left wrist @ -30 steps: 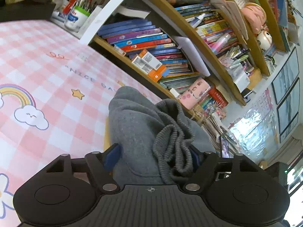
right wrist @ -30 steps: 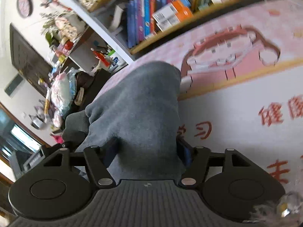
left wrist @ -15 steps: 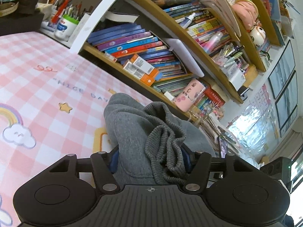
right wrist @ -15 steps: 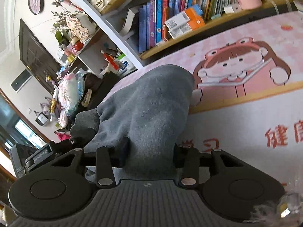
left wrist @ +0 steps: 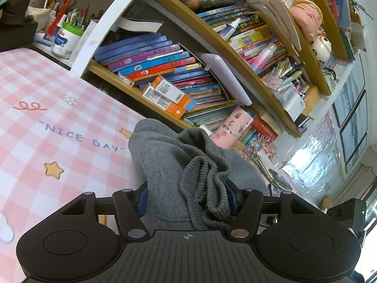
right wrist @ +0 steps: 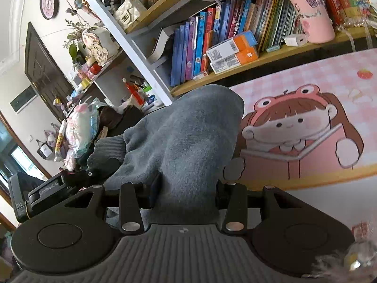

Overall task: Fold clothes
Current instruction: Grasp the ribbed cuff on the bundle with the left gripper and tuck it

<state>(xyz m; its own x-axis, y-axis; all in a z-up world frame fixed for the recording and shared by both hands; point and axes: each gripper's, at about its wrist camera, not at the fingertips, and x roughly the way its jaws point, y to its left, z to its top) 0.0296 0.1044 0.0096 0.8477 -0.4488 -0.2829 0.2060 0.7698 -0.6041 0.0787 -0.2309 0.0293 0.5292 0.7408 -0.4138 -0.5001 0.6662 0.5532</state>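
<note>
**Both grippers now clamped on the grey garment and lifting it**

Big change in the last second: both sets of jaws have been closing in on the fabric, and now they look properly pinched. A second ago the cloth sat loosely between wider jaws; now the left gripper (left wrist: pixel 186 198) is squeezing a thick bunch of it, ribbed edge included, and the right gripper (right wrist: pixel 186 188) is gripping a narrower wad of the plain fleece side. The pink checked mat (left wrist: pixel 59 122) also looks further below than before, so the bundle seems to be coming up off the worktop.

Meaning for the task: this reads as the pick-up stage, with no fold made yet. Next is probably spreading it flat, since it's all bunched.

The grey garment (left wrist: pixel 165 155) itself: soft fleecy knit, likely a sweatshirt, with a darker ribbed cuff or hem (left wrist: pixel 202 172) crumpled at the left jaws. From the right view it humps up over the cartoon-girl print on the mat (right wrist: pixel 306 127). It hangs between the two grippers, in front of the bookshelf (left wrist: pixel 165 70). How much still rests on the worktop isn't visible.
</note>
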